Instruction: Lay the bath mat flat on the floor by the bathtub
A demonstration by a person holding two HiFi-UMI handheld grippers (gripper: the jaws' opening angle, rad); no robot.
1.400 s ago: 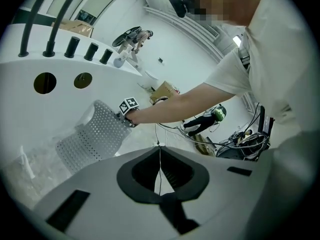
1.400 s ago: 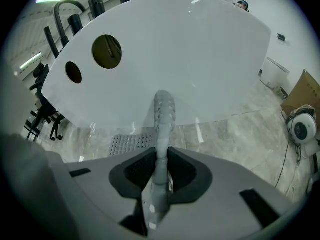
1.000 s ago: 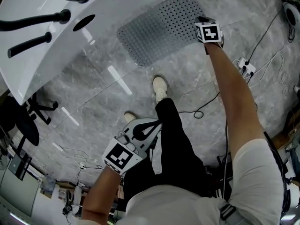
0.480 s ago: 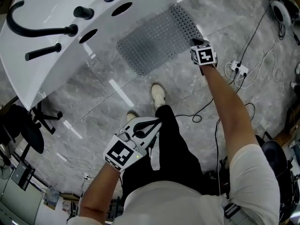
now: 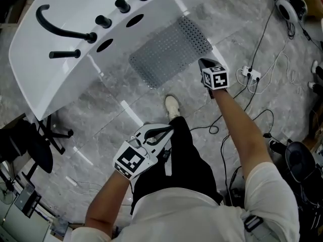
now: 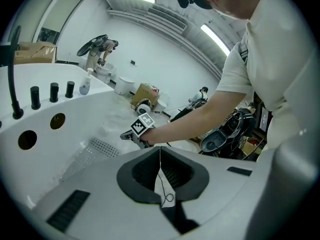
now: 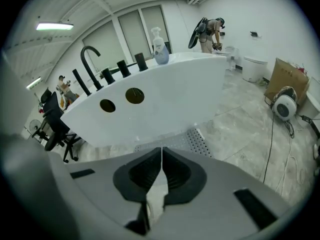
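1. Bath mat (image 5: 169,49) at upper centre, flat on floor (image 5: 237,19) beside bathtub (image 5: 75,69).
2. Left gripper (image 5: 164,131) and right gripper (image 5: 203,63) both closed, empty (right one just below mat).
3. Risks rucking a corner if shoe (image 5: 172,105) catches it.

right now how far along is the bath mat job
Looks essentially finished. Done: the grey perforated bath mat lies flat on the grey marble floor beside the white bathtub. In hand: nothing; the right tongs are shut and empty by the mat's near edge, the left tongs shut and empty by the person's leg. Left: probably nothing more than drawing back.
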